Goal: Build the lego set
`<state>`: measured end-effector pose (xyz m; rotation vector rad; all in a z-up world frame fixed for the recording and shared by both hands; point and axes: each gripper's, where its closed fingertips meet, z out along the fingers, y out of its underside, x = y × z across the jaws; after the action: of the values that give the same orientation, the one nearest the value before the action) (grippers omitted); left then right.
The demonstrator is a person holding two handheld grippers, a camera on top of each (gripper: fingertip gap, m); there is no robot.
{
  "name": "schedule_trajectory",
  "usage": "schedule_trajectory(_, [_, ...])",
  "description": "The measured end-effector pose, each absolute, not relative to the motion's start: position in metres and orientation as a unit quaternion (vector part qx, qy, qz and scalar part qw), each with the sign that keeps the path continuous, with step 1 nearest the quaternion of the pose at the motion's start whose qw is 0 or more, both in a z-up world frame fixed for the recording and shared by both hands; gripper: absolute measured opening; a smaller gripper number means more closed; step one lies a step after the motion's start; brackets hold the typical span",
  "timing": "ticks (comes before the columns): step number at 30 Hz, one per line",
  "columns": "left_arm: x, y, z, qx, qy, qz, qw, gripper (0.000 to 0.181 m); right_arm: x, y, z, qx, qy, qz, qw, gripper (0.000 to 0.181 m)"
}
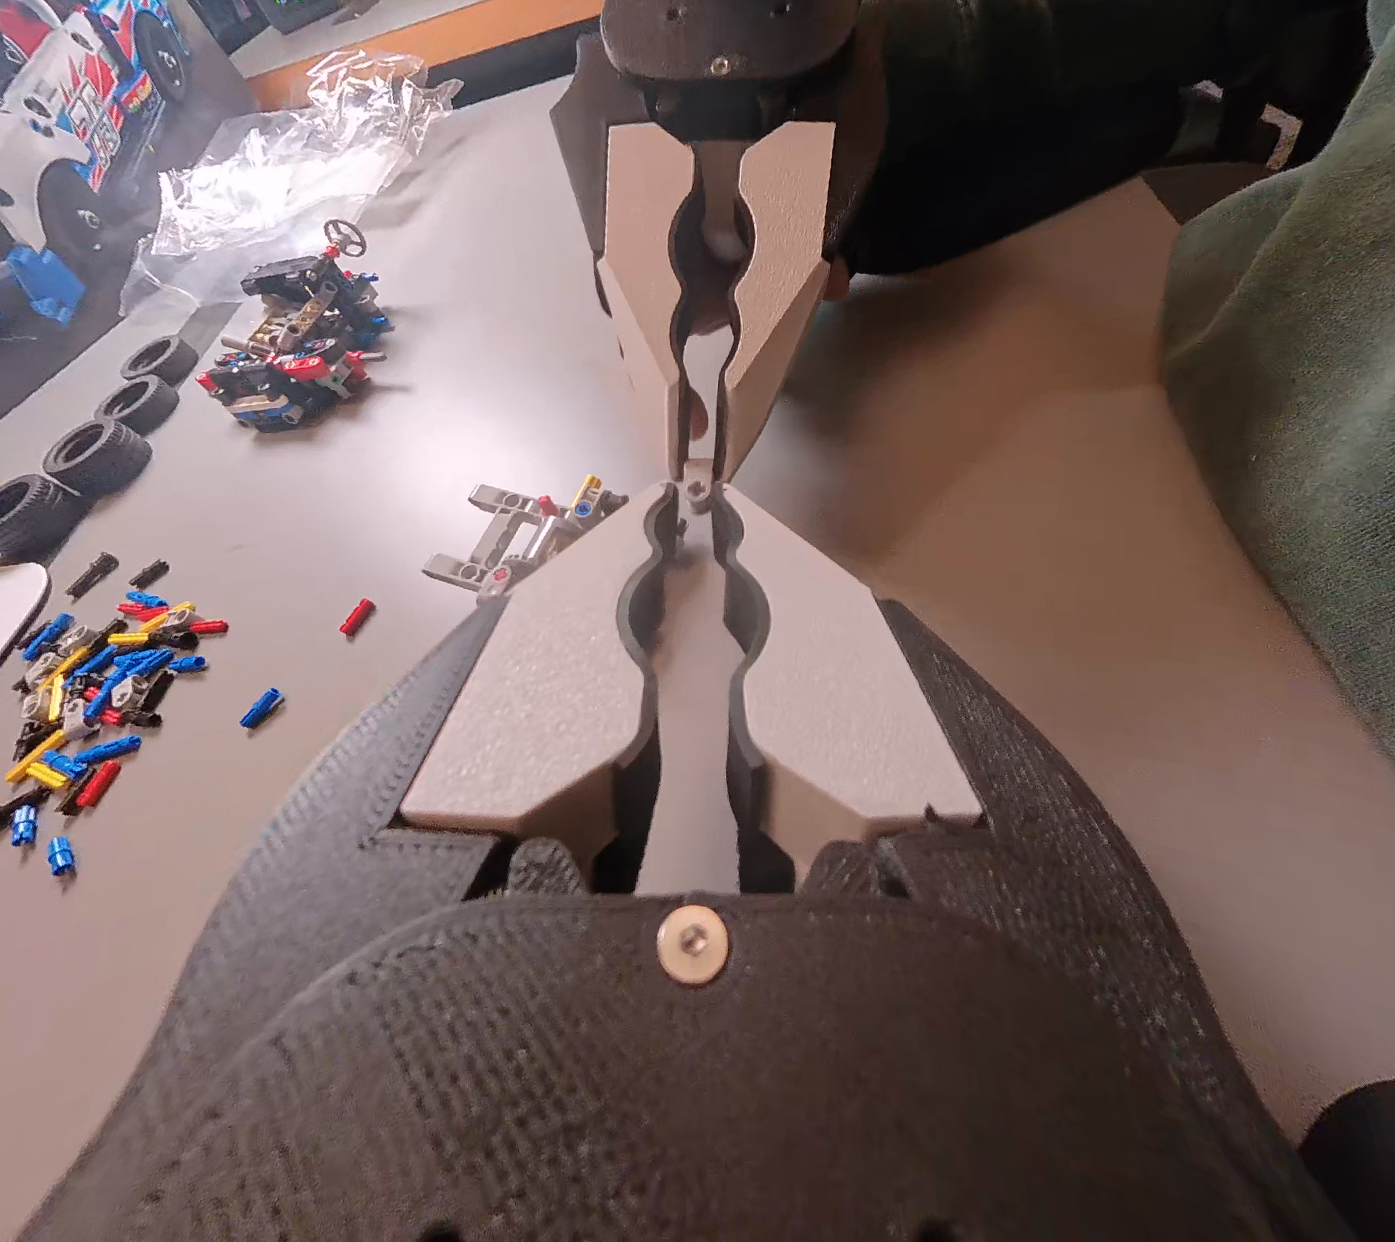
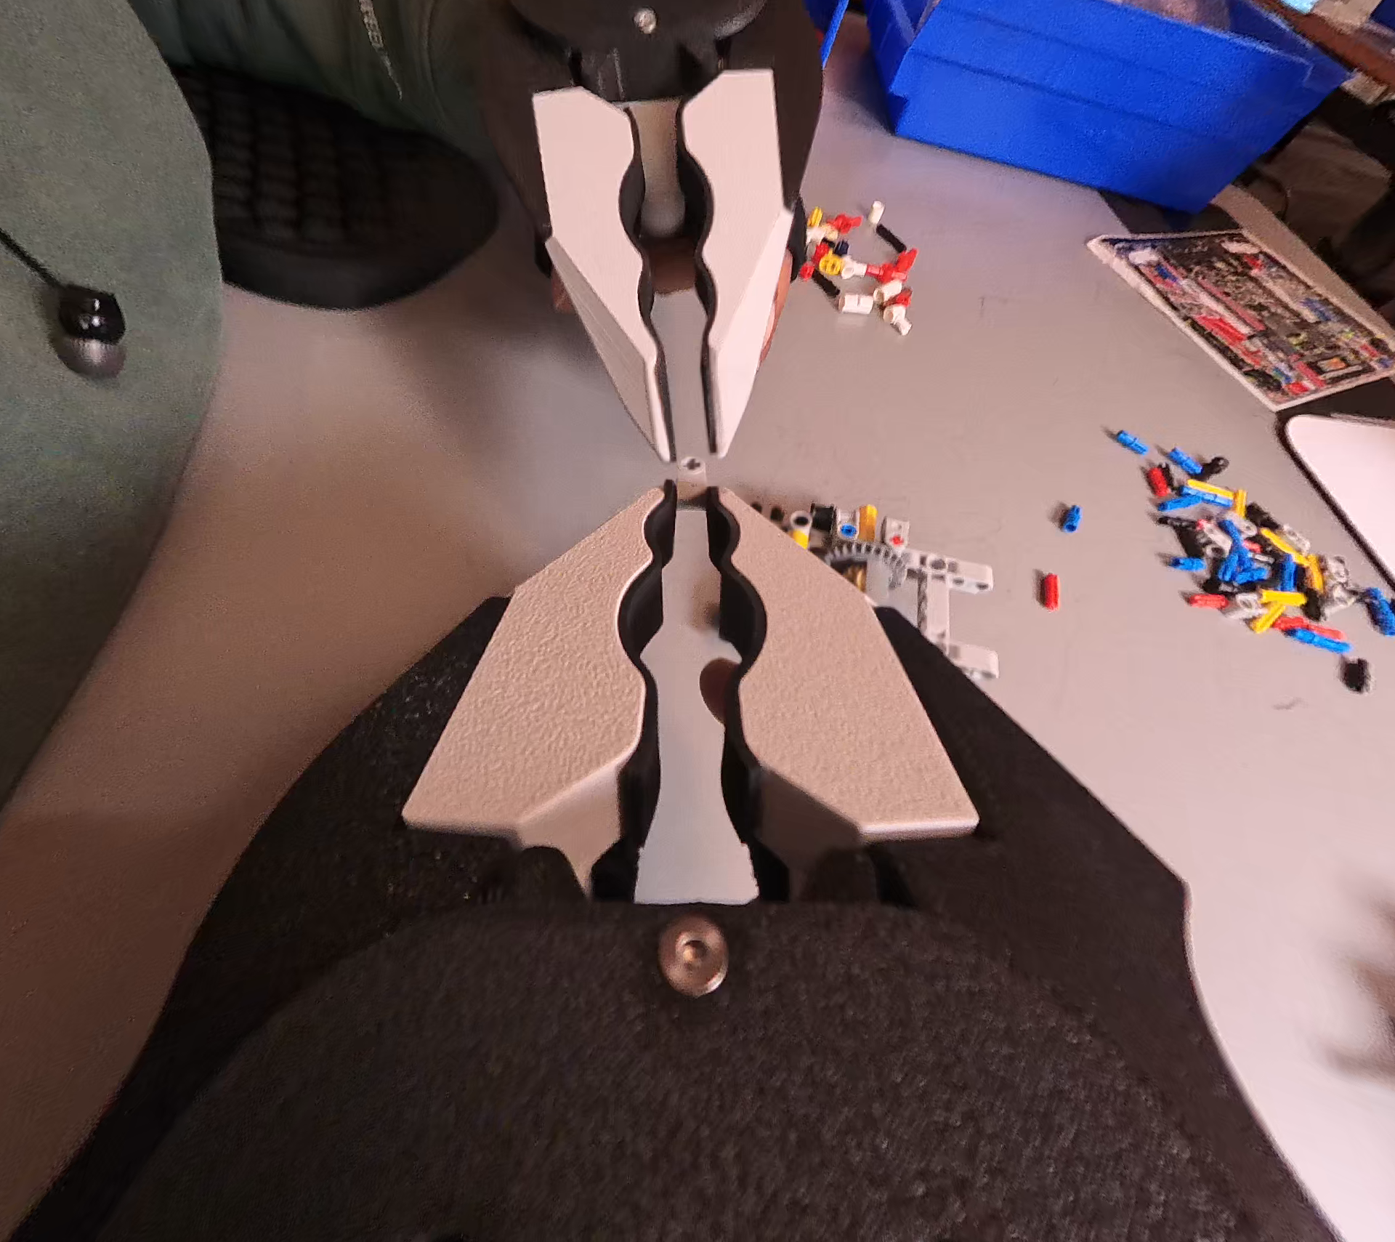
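Left tool (image 1: 695, 502), grey-padded with a black printed body, points toward 12 o'clock in the left wrist view, its tips nearly closed on a small light-grey Lego connector piece (image 1: 696, 488). Right tool (image 1: 698, 451) comes down from 12 o'clock, tip to tip with it, and the same piece sits between both pairs of tips; which tool truly bears it cannot be told. At 10 o'clock a half-built grey Lego frame (image 1: 521, 541) lies on the grey surface (image 1: 340, 488), with a heap of loose blue, red, yellow and black pins (image 1: 98, 685) at 9 o'clock and a partly built car chassis (image 1: 302, 337) beyond.

From the right wrist view, the right tool (image 2: 691, 496) is narrowed, and the piece (image 2: 691, 464) shows in the gap just ahead at 12 o'clock, at the left tool (image 2: 688, 447) tips. The frame (image 2: 898, 571) lies at 3 o'clock.

Judged as a hand-over or regrip: one tool should clamp squarely before the other lets go, both held level, since so small a piece may twist or drop.
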<state>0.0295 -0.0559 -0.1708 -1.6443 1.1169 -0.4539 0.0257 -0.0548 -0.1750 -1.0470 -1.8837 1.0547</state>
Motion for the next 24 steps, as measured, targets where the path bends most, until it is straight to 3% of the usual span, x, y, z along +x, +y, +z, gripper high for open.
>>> schedule_trajectory(5, [0.022,-0.052,-0.186,-0.713,0.453,-0.186,0.502,0.013,0.057,-0.042,-0.215,-0.439,-0.791,0.314,0.287,0.007])
schedule_trajectory(11, [0.007,-0.038,-0.195,-0.752,0.407,-0.18,0.486,0.023,0.077,-0.016,-0.228,-0.471,-0.811,0.229,0.262,0.007])
schedule_trajectory(20, [-0.009,-0.031,-0.195,-0.768,0.377,-0.17,0.489,0.028,0.079,-0.012,-0.229,-0.497,-0.808,0.231,0.216,0.014])
schedule_trajectory(24, [-0.017,-0.029,-0.199,-0.782,0.36,-0.182,0.474,0.035,0.077,-0.017,-0.23,-0.496,-0.811,0.233,0.203,0.008])
